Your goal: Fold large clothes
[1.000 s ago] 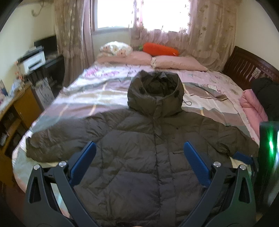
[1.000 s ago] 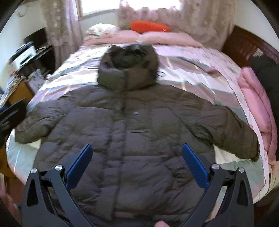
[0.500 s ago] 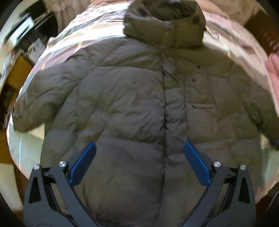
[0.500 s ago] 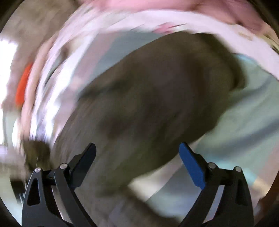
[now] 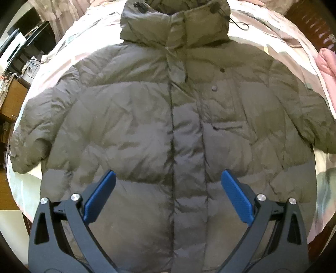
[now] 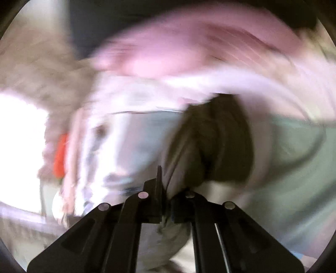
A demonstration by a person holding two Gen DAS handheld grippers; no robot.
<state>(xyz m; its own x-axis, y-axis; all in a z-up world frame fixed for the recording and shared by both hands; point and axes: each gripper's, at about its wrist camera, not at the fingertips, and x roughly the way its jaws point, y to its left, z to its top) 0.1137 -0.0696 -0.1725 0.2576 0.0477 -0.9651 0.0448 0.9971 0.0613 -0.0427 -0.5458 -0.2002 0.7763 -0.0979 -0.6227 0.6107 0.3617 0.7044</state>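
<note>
the puffer jacket [image 5: 168,117] lies flat and face up on the bed [image 5: 323,189], filling most of the left wrist view: hood at the top of the frame, hem at the bottom, sleeves spread toward the left and right edges. nothing is folded over yet, so this reads as the opening step, taking hold of a sleeve.

the left gripper [image 5: 168,197] hangs over the lower middle of the coat, its jaws spread wide with nothing between them.

in the blurred right wrist view, the right gripper [image 6: 166,201] sits at the bottom centre. its jaws have just been closing and are now drawn together, with pale fabric pinched between them where the dark sleeve end [image 6: 212,142] runs down to the tips; it appears to be the cuff, though the blur leaves that uncertain.

next move, as i judge it: lift that sleeve and carry it across the chest, while the left jaws settle on the body or take the other sleeve.

around the bed: pale patterned bedding, pink bedding [image 5: 327,63] at the right edge, a wooden headboard [image 5: 310,23] upper right, curtains [image 5: 48,16] and cluttered furniture [image 5: 12,63] upper left.
</note>
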